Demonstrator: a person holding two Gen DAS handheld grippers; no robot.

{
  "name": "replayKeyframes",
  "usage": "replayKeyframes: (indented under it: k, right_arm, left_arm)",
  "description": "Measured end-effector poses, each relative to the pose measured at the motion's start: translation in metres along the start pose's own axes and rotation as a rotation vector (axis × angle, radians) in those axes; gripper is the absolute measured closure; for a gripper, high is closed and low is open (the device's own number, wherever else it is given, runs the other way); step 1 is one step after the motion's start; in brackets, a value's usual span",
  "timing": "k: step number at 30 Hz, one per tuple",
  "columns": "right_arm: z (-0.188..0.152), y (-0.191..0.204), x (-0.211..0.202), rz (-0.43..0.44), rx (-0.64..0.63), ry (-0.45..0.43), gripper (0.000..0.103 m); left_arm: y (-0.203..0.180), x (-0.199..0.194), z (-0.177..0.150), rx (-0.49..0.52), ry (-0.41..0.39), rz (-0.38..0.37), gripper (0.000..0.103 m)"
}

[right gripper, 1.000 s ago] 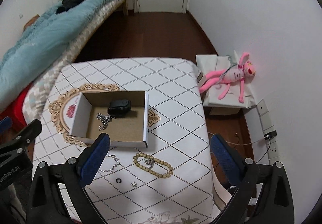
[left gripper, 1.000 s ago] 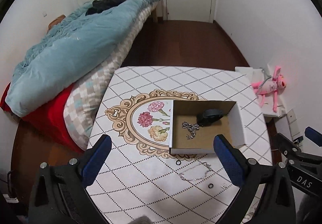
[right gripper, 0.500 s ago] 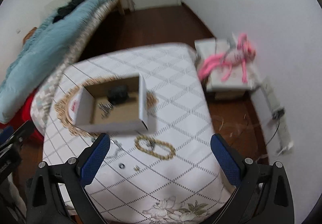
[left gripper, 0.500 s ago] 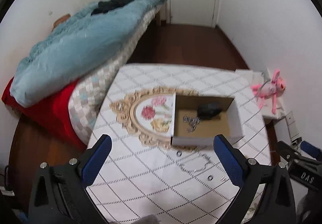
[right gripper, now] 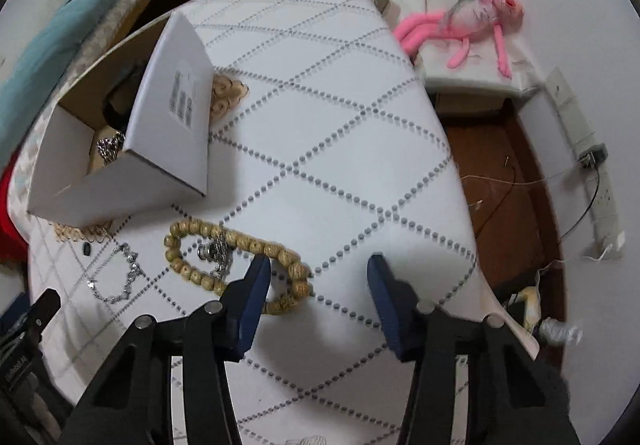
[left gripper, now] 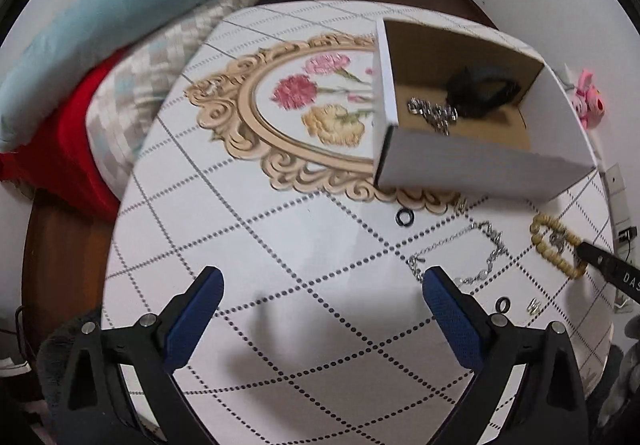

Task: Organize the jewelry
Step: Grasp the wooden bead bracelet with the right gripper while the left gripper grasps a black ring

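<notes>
A white cardboard box (left gripper: 472, 169) (right gripper: 176, 133) stands on the table and holds a black item (left gripper: 482, 89) and a silver chain (left gripper: 434, 113). In front of it lie a wooden bead bracelet (right gripper: 236, 261) (left gripper: 554, 249), a silver chain bracelet (left gripper: 464, 257) (right gripper: 120, 277), two black rings (left gripper: 405, 218) (left gripper: 502, 304) and a small silver piece (left gripper: 534, 306). My left gripper (left gripper: 320, 305) is open low over the table, left of the chain. My right gripper (right gripper: 318, 273) is open, its left finger beside the bead bracelet.
The table (right gripper: 340, 133) has a white diamond-pattern cloth with a flower medallion (left gripper: 304, 101). A bed with a blue quilt (left gripper: 132, 1) lies at the left. A pink plush toy (right gripper: 476, 17) lies on a white box at the right, with a power strip (right gripper: 604, 205) on the floor.
Both grippers have dropped from high above the table to close over it. The right gripper now sits by the bead bracelet, and its opening has narrowed somewhat.
</notes>
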State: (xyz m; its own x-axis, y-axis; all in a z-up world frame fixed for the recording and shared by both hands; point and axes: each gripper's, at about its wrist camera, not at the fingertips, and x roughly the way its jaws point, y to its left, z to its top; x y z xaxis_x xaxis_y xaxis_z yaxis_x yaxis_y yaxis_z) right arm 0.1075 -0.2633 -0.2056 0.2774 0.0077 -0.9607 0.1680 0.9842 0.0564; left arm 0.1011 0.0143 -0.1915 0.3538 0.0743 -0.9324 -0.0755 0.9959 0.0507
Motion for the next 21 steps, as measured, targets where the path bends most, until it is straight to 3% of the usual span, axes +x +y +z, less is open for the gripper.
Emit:
replayKeyframes:
  k: [3, 5, 6, 7, 17, 19, 21]
  right_arm:
    - [-0.004, 0.016, 0.003, -0.026, -0.072, -0.012, 0.059]
    - [-0.009, 0.028, 0.004, -0.059, -0.13, -0.028, 0.072]
    - [-0.011, 0.032, 0.003, -0.054, -0.148, -0.035, 0.089]
    - [-0.013, 0.034, 0.003, -0.053, -0.153, -0.032, 0.093]
    - [-0.038, 0.008, -0.012, 0.025, -0.044, 0.018, 0.094]
    - [-0.042, 0.004, -0.014, 0.022, -0.029, 0.019, 0.094]
    - [-0.043, 0.002, -0.014, 0.028, -0.013, 0.02, 0.094]
  left_arm:
    - [-0.007, 0.004, -0.003, 0.027, 0.002, -0.011, 0.002]
    - [-0.014, 0.007, -0.007, 0.049, 0.003, -0.031, 0.002]
    - [-0.017, 0.006, -0.008, 0.059, 0.001, -0.04, 0.005]
    - [-0.021, 0.004, -0.01, 0.07, 0.0, -0.053, 0.007]
    - [-0.082, -0.003, -0.033, 0.192, 0.015, -0.177, 0.01]
    - [-0.092, -0.001, -0.035, 0.208, 0.016, -0.177, 0.015]
    - [-0.098, 0.003, -0.035, 0.229, 0.019, -0.172, 0.03]
